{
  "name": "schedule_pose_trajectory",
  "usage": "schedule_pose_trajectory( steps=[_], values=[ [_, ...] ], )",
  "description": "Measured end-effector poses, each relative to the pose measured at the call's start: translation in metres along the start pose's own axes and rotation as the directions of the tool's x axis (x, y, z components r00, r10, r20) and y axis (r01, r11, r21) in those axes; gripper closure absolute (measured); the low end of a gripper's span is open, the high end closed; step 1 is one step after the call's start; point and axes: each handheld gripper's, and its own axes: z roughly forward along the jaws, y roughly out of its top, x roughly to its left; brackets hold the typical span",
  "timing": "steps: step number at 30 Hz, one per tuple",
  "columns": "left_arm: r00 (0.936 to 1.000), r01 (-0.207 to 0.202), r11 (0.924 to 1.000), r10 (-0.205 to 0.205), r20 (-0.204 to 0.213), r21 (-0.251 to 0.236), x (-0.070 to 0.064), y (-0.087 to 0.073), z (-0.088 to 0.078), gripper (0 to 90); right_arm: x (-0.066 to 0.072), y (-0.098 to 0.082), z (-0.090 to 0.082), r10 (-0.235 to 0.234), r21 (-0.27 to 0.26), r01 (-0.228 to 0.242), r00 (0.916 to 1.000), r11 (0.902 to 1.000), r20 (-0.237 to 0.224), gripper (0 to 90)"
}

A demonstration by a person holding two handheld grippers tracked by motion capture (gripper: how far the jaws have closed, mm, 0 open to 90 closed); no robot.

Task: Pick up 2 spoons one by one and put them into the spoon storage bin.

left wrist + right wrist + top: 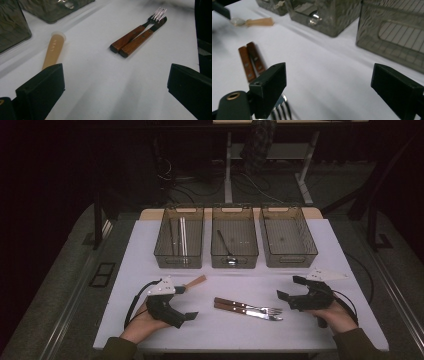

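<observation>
1. The right hand-held gripper (pixel 286 294) is released, nothing between its jaws.
2. The left hand-held gripper (pixel 192 303) is released too.
3. The fork (pixel 250 307) and knife (pixel 247 313) lie side by side on the surface (pixel 225 330), between the two.

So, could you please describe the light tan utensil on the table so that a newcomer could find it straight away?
Start at the left bin of the three on the white table. Just in front of it, beside the left gripper, lies the tan utensil. Its handle is pale; the fork and knife have dark wood.
</observation>
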Motion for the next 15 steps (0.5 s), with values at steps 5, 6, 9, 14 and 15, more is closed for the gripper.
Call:
schedule_pose_trajectory(
  steps=[5, 6, 9, 14, 15],
  values=[
    [0.9995, 0.007, 0.9999, -0.006, -0.029, 0.015, 0.005, 0.005, -0.001, 2.9, 0.0, -0.013, -0.005, 0.002, 0.006, -0.002, 0.9997, 1.0, -0.024, 12.7],
    [0.9991, 0.004, 0.9999, -0.003, -0.041, 0.016, 0.006, 0.007, -0.001, 4.4, 0.001, -0.016, -0.006, -0.006, 0.013, 0.006, 0.9997, 0.9999, -0.023, 12.8],
    [0.9976, 0.002, 0.9998, -0.001, -0.07, 0.02, 0.012, 0.012, -0.002, 13.9, 0.002, -0.022, -0.007, -0.019, 0.028, 0.02, 0.9994, 0.9994, -0.027, 12.9],
    [0.9928, 0.015, 0.9992, -0.01, -0.119, 0.038, 0.027, 0.024, 0.002, 25.6, 0.004, -0.024, -0.007, -0.029, 0.042, 0.031, 0.999, 0.9987, -0.035, 12.9],
    [0.9925, 0.013, 0.9992, -0.009, -0.122, 0.037, 0.03, 0.026, 0.003, 26.8, 0.004, -0.024, -0.006, -0.027, 0.037, 0.028, 0.9989, 0.9989, -0.037, 12.9]
  ],
)
